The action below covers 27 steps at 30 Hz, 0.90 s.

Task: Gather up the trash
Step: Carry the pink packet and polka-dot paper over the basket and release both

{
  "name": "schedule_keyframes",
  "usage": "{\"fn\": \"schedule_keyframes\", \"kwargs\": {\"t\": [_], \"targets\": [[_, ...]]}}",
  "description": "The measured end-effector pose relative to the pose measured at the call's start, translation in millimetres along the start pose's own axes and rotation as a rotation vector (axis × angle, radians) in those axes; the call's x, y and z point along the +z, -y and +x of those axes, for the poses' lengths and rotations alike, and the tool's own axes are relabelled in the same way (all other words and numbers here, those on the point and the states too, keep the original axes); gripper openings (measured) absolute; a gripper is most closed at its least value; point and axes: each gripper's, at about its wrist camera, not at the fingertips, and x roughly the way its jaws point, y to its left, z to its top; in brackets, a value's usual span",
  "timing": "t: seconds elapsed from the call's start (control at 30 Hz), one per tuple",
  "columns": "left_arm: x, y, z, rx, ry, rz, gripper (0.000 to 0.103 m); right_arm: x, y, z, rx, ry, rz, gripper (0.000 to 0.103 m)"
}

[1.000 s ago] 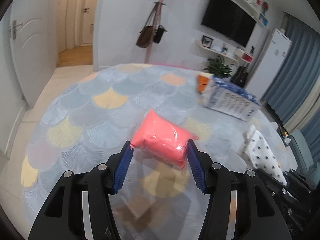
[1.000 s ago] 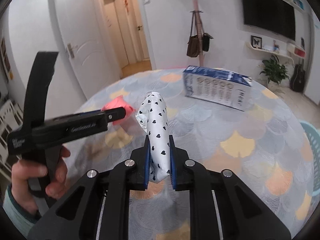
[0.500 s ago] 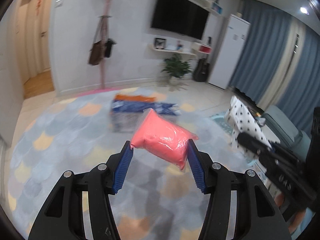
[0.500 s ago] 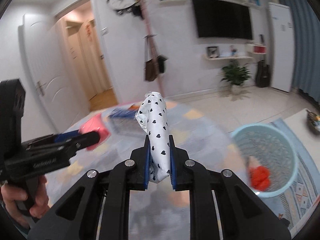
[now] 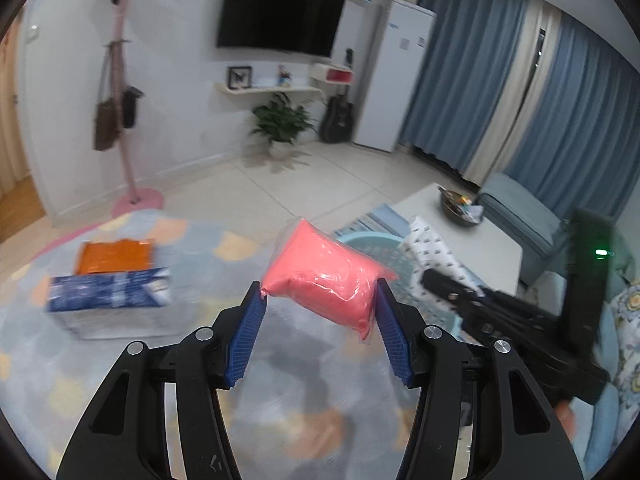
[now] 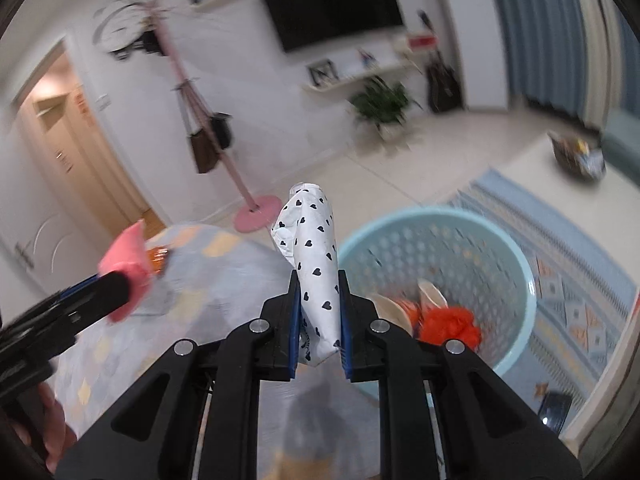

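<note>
Left gripper (image 5: 320,312) clamped pink plastic pouch (image 5: 326,276) at frame centre. Right gripper (image 6: 319,304) pinched white heart-print packet (image 6: 312,264) beside pale blue perforated basket (image 6: 520,276), lower right, already holding scraps. Both drops remained; blue carton (image 5: 110,290) left on table.

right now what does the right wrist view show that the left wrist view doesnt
Only the right wrist view shows inside the light blue basket, where orange trash already lies, plus the open doorway. Only the left wrist view shows the blue and orange box lying whole on the table, and the white fridge. Both show the pink bag in the left gripper, the heart-print white bag in the right gripper, the television and the coat stand.
</note>
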Motion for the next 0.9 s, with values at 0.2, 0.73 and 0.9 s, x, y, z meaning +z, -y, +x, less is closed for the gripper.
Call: {"fn": "schedule_keyframes", "kwargs": {"t": [0.2,0.73,0.9], "targets": [[9.8,20.5,56.0,-0.070,-0.076,-0.016,0.053,-1.9,63.9,38.9,-0.026,-0.077,0.133,0.014],[9.0,72.3,126.7,-0.049,-0.136,0.110,0.074,-14.8,121.0,82.2,-0.161,-0.200,0.248,0.049],[4.5,69.7,111.5,-0.055,-0.123,0.093,0.078,-11.6,119.7,71.1,-0.153,-0.184,0.255,0.053]]}}
